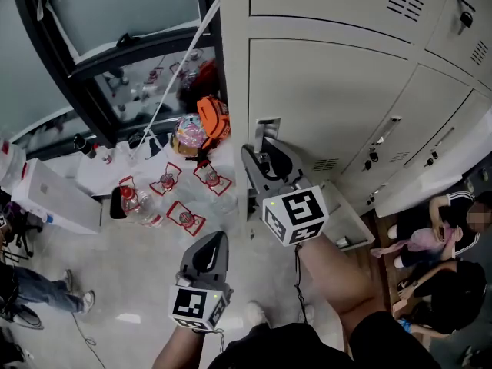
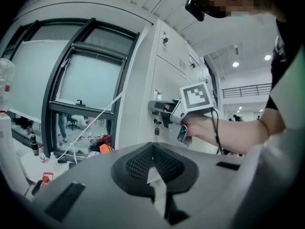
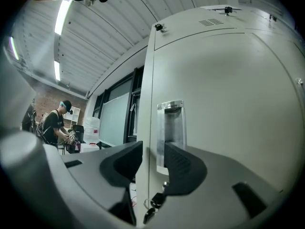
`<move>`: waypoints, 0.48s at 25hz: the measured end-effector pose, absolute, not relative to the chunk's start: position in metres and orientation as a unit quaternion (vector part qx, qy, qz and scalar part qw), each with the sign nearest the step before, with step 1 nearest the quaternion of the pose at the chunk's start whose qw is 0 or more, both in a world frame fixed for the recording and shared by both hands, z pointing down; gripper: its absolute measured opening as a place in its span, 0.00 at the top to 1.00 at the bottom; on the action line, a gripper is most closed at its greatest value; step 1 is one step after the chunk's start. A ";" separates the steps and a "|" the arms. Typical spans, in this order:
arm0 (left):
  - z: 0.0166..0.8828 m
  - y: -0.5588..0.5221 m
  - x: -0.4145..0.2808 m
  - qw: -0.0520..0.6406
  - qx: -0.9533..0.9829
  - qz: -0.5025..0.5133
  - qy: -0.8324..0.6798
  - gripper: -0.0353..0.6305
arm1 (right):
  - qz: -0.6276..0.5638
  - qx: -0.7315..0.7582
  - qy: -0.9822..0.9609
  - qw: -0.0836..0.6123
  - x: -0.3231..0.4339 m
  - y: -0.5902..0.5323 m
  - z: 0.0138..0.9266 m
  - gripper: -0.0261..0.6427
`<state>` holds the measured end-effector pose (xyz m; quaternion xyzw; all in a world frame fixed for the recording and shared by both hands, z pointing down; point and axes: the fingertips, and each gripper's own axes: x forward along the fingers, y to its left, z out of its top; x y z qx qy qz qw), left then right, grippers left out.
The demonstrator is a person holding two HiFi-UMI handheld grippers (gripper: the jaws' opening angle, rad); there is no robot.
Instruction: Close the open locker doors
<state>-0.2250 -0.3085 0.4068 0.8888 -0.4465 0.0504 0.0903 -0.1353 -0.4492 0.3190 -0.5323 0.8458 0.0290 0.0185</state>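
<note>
A bank of white lockers [image 1: 330,91] fills the right of the head view. My right gripper [image 1: 263,149] is up against a closed door, just below its recessed metal handle [image 1: 266,129]. In the right gripper view its jaws [image 3: 152,159] stand apart, astride the door's left edge, with the handle [image 3: 170,128] beyond them and keys [image 3: 155,202] hanging below; nothing is pressed between the pads. My left gripper [image 1: 218,238] hangs lower and to the left, away from the lockers, shut on nothing [image 2: 152,147]. At the lower right a door [image 1: 430,183] appears swung out.
Several bottles in red holders [image 1: 173,198] and an orange bag [image 1: 213,119] lie on the floor left of the lockers, under a black-framed window [image 1: 115,52]. A white box [image 1: 54,198] stands at far left. People sit on the floor at right [image 1: 438,241].
</note>
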 end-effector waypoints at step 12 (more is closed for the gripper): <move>0.408 -0.308 -0.219 0.091 0.891 0.052 -0.441 0.94 | 0.026 -0.529 0.848 0.012 -0.133 -0.447 0.322 0.72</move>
